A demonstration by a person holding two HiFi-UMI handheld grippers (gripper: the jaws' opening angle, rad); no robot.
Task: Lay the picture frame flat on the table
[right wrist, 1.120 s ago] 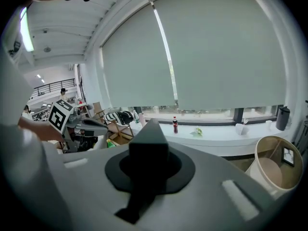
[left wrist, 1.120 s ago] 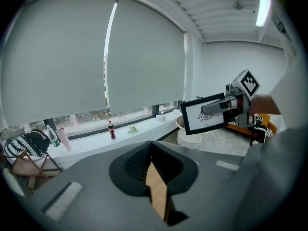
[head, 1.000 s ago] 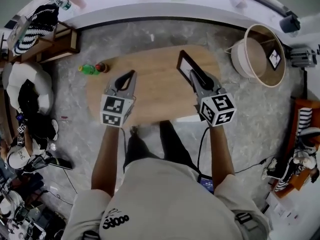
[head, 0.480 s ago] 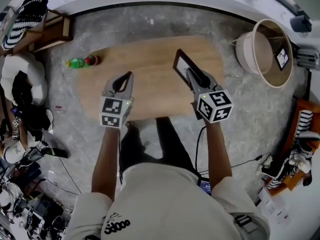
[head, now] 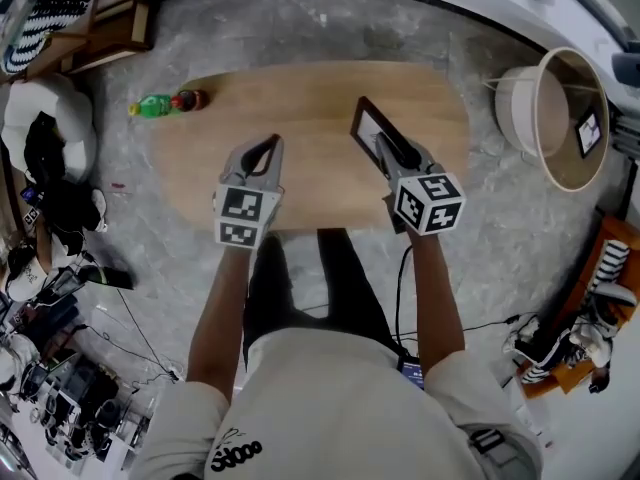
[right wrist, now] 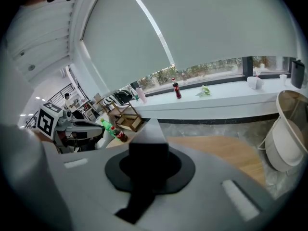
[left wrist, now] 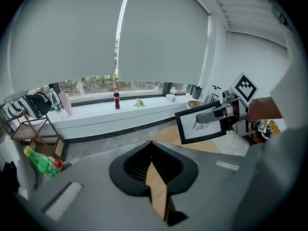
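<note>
The picture frame (head: 368, 126) is black with a white picture. It stands on edge, tilted, over the right half of the oval wooden table (head: 300, 93). My right gripper (head: 385, 146) is shut on its near edge. In the right gripper view the frame's black edge (right wrist: 148, 154) fills the space between the jaws. From the left gripper view the frame (left wrist: 199, 125) faces me, with the right gripper (left wrist: 216, 112) clamped on its side. My left gripper (head: 266, 148) hovers over the table's front left, shut and holding nothing, well apart from the frame.
A green bottle (head: 152, 106) and a cola bottle (head: 190, 99) lie at the table's left end. A round white basket (head: 550, 118) stands on the floor to the right. A wooden rack (head: 110, 28) and piled clutter (head: 50, 168) fill the left side.
The frame stays gripped by my right gripper in about the same tilted pose. My left gripper has drifted slightly right, toward the table's middle. The head view has shifted.
</note>
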